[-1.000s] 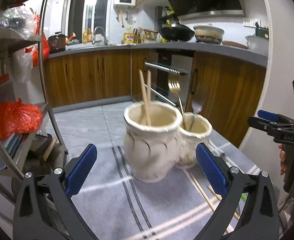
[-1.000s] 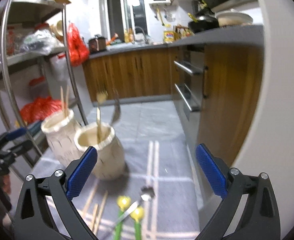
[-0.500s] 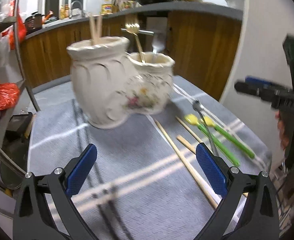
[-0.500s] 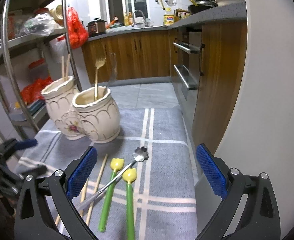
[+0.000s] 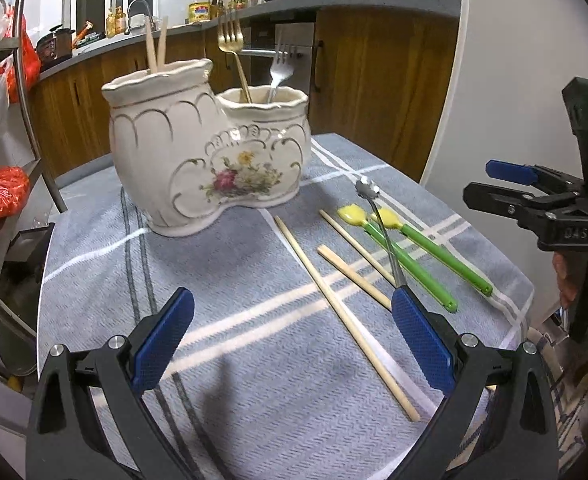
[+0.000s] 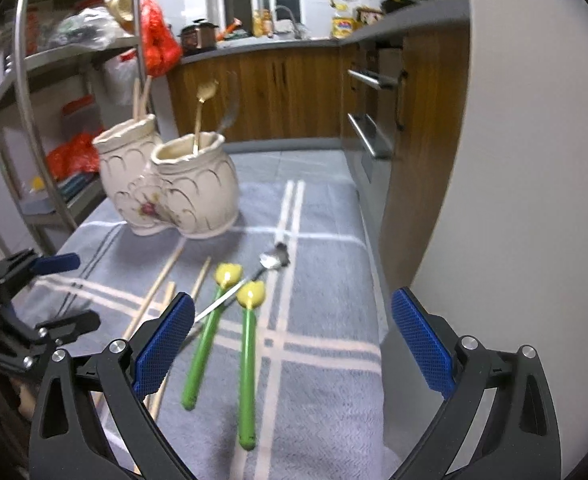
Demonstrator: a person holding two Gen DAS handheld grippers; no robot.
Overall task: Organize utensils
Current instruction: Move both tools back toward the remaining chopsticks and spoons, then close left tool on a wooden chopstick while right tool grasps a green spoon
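A white ceramic double-pot utensil holder (image 5: pixel 205 156) stands on the grey striped cloth (image 5: pixel 233 344); it also shows in the right wrist view (image 6: pixel 173 188). Its tall pot holds two chopsticks (image 5: pixel 155 46); its low pot holds a gold fork (image 5: pixel 231 52) and a silver fork (image 5: pixel 279 68). Loose on the cloth lie three wooden chopsticks (image 5: pixel 342 308), two green-handled yellow-headed spoons (image 5: pixel 426 248) (image 6: pixel 245 360) and a thin metal spoon (image 5: pixel 382 232) (image 6: pixel 269 260). My left gripper (image 5: pixel 294 344) is open and empty above the cloth's near side. My right gripper (image 6: pixel 289 344) is open and empty over the green spoons.
The table is small; its right edge meets a white wall (image 5: pixel 514 80). A metal shelf rack (image 6: pixel 21 100) with red bags stands to the left. Wooden kitchen cabinets (image 5: pixel 374 80) and an oven lie beyond. The right gripper shows at the right edge of the left wrist view (image 5: pixel 534 200).
Both grippers have pulled back from the holder and tilted down, so the loose utensils on the cloth have come into view. Both stay open and empty.
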